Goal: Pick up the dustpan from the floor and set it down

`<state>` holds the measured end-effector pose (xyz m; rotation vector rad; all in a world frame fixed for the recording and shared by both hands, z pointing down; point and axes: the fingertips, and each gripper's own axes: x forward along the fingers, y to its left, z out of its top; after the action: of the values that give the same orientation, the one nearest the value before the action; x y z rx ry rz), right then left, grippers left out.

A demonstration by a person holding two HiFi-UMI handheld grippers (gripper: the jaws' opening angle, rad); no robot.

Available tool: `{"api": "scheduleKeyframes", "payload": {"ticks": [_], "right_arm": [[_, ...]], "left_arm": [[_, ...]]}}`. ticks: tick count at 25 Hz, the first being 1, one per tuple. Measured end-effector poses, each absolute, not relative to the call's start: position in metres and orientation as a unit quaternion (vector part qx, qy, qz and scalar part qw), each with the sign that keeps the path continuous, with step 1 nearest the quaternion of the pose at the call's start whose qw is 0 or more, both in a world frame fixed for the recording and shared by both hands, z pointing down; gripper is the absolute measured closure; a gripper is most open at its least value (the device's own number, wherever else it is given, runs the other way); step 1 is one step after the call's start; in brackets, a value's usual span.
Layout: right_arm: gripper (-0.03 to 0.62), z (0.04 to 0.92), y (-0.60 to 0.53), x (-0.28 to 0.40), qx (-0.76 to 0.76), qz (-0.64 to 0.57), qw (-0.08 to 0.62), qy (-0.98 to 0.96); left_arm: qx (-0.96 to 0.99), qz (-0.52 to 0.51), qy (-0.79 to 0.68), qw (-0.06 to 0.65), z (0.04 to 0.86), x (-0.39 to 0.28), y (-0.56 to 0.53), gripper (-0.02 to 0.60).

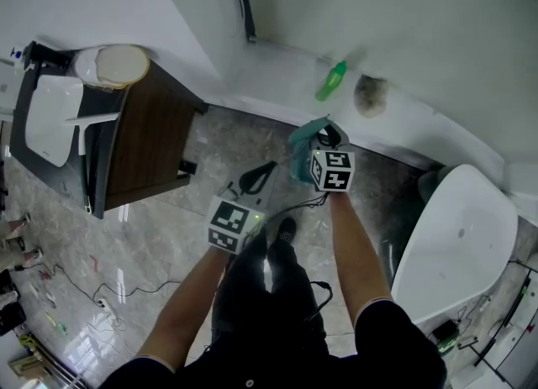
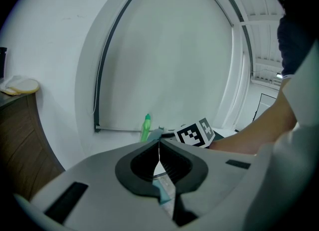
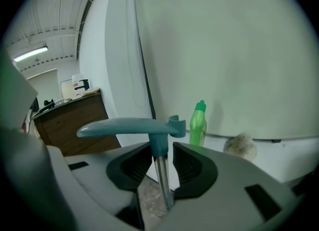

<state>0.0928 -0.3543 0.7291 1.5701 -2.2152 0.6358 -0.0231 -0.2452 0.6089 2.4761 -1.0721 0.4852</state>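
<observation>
Head view: white bathtub [image 1: 458,236] right, dark wood vanity [image 1: 151,148] left. Teal dustpan [image 1: 303,150] upright over marble floor [image 1: 168,236] near wall. Right gripper [image 3: 162,147] clamped on its metal shaft [image 3: 162,185], below the handle. Left gripper [image 2: 159,145] jaws together, empty. Green bottle [image 3: 198,123] upright on white ledge, label unreadable.

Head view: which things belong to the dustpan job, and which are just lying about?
Job in hand:
dustpan, its shaft gripped in the right claw
left claw, shut and empty

Lying about:
green bottle by the wall
grey fuzzy lump beside it
bathtub
wooden cabinet with basin
</observation>
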Motion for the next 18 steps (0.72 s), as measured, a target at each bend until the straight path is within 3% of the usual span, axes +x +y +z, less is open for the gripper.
{"api": "scheduleKeyframes", "payload": {"ticks": [5,12,18], "right_arm": [[0.408,0.733,-0.338,0.101,0.555,0.240,0.183,-0.775],[0.408,0.731,-0.293,0.118,0.554,0.270,0.192,-0.764],[0.410,0.658,-0.256,0.122,0.551,0.250,0.128,-0.786]], "left_arm": [[0.888,0.176,-0.376,0.198,0.607,-0.019,-0.240,0.566],[0.891,0.174,-0.372,0.194,0.593,-0.013,-0.225,0.566],[0.896,0.157,-0.374,0.183,0.559,-0.008,-0.204,0.568]]}}
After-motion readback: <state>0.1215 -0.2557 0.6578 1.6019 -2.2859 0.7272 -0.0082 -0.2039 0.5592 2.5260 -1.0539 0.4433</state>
